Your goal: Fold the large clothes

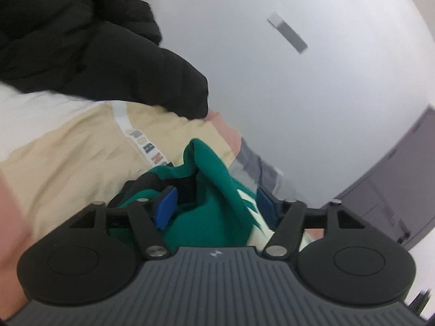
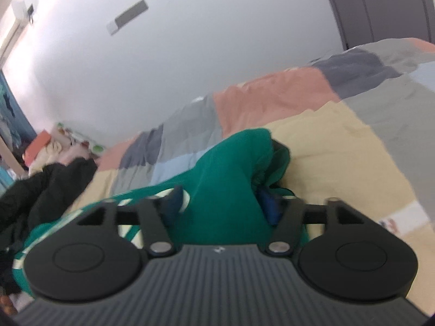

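Note:
A green garment (image 1: 206,163) with pale stripes lies bunched on the bed. In the left wrist view my left gripper (image 1: 214,203) stands open, and its blue pads (image 1: 166,206) sit wide apart on either side of a raised fold of the green cloth. The right wrist view shows the same garment (image 2: 231,163) heaped up between the spread pads (image 2: 267,209) of my right gripper (image 2: 221,203), which is also open. I cannot see either pair of pads pressing the cloth. The gripper bodies hide the lower part of the garment.
The patchwork quilt (image 1: 68,149) (image 2: 272,95) of cream, pink and grey patches covers the bed. A black puffer jacket (image 1: 81,40) (image 2: 46,190) lies at the left. Behind are a white wall (image 1: 299,108), a grey door (image 1: 394,176) and clutter (image 2: 54,146).

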### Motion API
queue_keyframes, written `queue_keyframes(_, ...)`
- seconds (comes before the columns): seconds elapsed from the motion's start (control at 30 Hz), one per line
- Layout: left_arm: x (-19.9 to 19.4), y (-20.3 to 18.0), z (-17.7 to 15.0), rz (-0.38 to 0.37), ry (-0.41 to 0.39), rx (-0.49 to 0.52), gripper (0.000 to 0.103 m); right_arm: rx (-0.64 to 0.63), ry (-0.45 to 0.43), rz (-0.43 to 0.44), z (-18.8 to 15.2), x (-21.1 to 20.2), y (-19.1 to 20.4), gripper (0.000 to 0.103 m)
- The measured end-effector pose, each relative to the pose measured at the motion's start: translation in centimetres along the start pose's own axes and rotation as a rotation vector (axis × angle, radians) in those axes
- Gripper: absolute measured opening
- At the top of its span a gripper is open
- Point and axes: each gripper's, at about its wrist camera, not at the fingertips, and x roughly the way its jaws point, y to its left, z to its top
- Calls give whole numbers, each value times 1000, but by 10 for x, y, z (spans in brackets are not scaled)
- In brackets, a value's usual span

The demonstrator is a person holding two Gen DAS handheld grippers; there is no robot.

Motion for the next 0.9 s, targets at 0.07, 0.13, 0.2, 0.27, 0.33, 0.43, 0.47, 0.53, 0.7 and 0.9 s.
queue_keyframes(0.07, -22, 2, -2, -30, -15, -71, 79, 32, -20, 13, 0, -19, -1, 76)
queue_keyframes(0.13, -38, 2, -5, -43, -9, -134, 82, 60, -46, 34, 0, -41, 0, 76)
queue_keyframes(0.2, -47, 0, -11, -62, 10, -173, 82, 47, -89, 57, 0, -61, 5, 76)
queue_keyframes(0.27, -50, -5, -16, -68, 36, -186, 82, -4, -126, 79, 0, -73, 14, 76)
queue_keyframes(0.33, -49, -11, -22, -56, 63, -191, 82, -79, -134, 129, 0, -77, 27, 75)
queue_keyframes(0.43, -40, -11, -32, -42, 119, -236, 82, -170, -104, 186, -9, -69, 46, 74)
queue_keyframes(0.47, -37, -11, -36, -47, 132, -243, 82, -203, -90, 202, -14, -64, 53, 70)
queue_keyframes(0.53, -30, -8, -42, -46, 166, -262, 83, -250, -61, 216, -21, -53, 64, 70)
queue_keyframes(0.7, -16, 0, -55, -48, 230, -323, 87, -376, 59, 179, -42, -17, 85, 69)
queue_keyframes(0.9, 3, 17, -73, 16, 303, -389, 97, -532, 172, 109, -75, 16, 94, 69)
